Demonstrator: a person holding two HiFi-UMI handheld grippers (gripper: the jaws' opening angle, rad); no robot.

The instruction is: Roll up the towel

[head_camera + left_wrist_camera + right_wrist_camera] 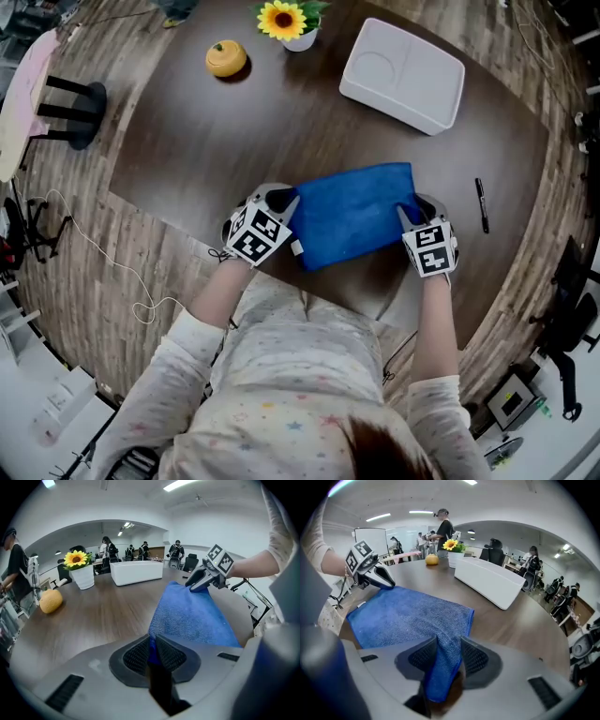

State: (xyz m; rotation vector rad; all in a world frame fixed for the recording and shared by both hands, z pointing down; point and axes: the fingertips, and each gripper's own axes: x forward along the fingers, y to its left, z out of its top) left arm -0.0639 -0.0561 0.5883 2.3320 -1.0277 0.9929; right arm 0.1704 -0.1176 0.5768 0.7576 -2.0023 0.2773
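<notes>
A black stool (pixel 73 111) stands on the floor off the far left of your tabletop (pixel 187 141). Along the tabletop's far side, a round yellow-orange fruit (pixel 226 58) comes first. Just right of it is a sunflower in a white pot (pixel 289 22), then a white tray (pixel 403 75) with rounded corners and a round recess. All three stand well apart from the blue towel (pixel 354 214), which lies at the near edge in front of you, between your two hands. A black pen (pixel 481 204) lies on bare wood near the towel's right side, not touching it.

Your left forearm comes in from the near left. Your left hand-held gripper (pixel 294 225) points down and away from you at the towel's left edge. Its jaws are pressed almost together, pinching a thin fold of cloth between the pads (pixel 171 656). Your right forearm reaches straight out, and your right hand-held gripper (pixel 410 216) angles steeply down at the towel's right edge. Its jaws are clamped on a thicker bunch of cloth that hangs down between them.

The towel is a fuzzy, looped rectangle, lying mostly flat and lifted into the jaws at each end. The tabletop is dark brown wood grain, smooth and matte. The pads are black with a fine mesh pattern, set in grey gripper bodies.
</notes>
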